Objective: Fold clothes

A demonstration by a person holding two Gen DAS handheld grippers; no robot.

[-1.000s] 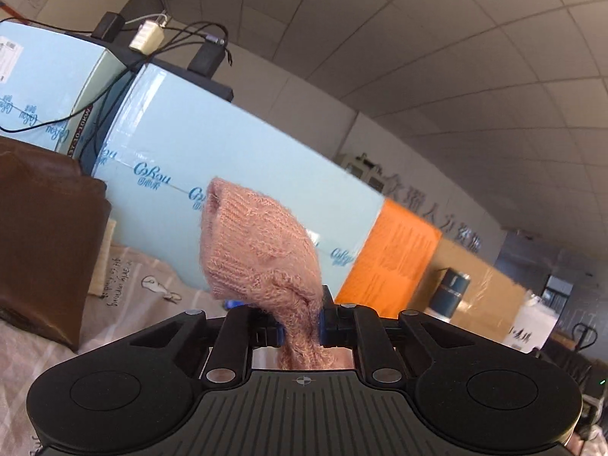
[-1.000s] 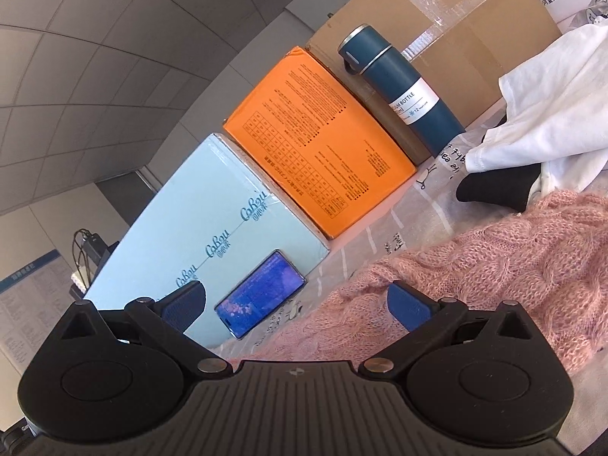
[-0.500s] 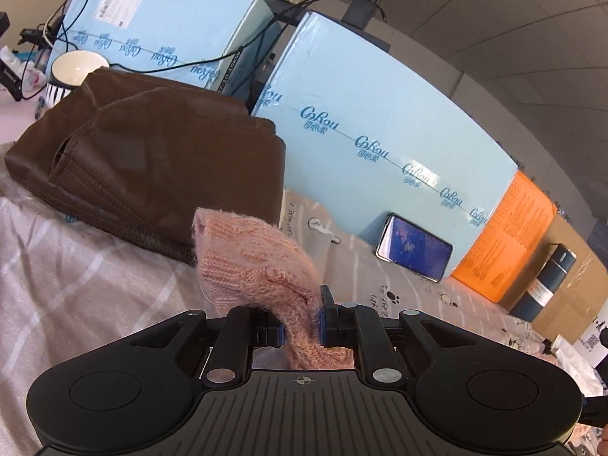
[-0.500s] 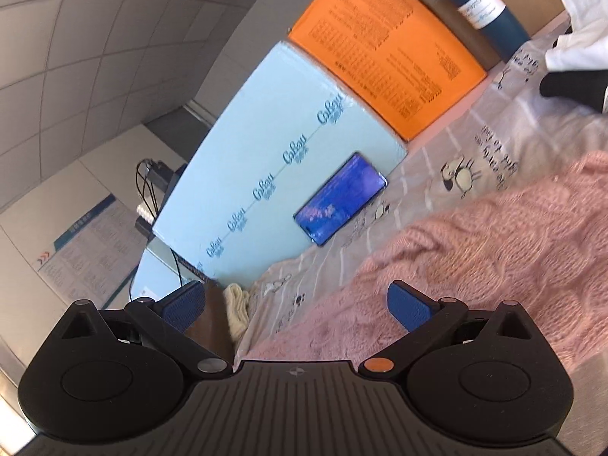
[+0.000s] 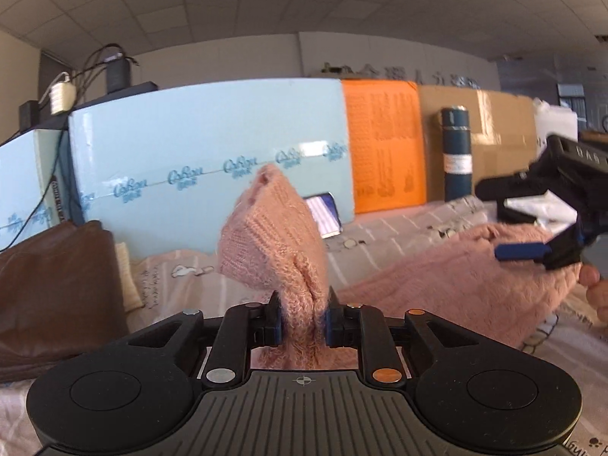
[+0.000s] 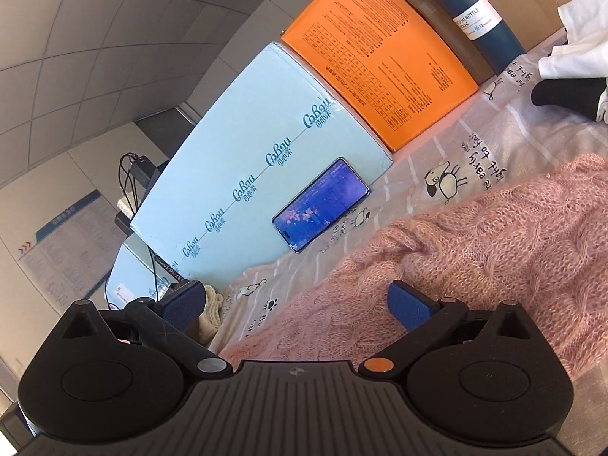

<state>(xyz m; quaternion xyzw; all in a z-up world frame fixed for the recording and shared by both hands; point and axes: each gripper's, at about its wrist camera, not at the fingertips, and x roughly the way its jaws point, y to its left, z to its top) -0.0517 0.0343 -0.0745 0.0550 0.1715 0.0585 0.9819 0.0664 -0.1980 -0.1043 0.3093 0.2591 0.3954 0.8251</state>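
A: What does the left hand-held gripper have?
B: Its jaws are clenched on a bunch of the pink knit sweater; a fold of it stands up above the fingers.

A: And the right hand-held gripper?
B: Released, jaws spread wide, nothing between them. It hovers over the sweater's body, which lies spread on the printed bedsheet.

A: Anything near it?
B: A phone leans on the light blue box; beside that, an orange box and a dark blue bottle.
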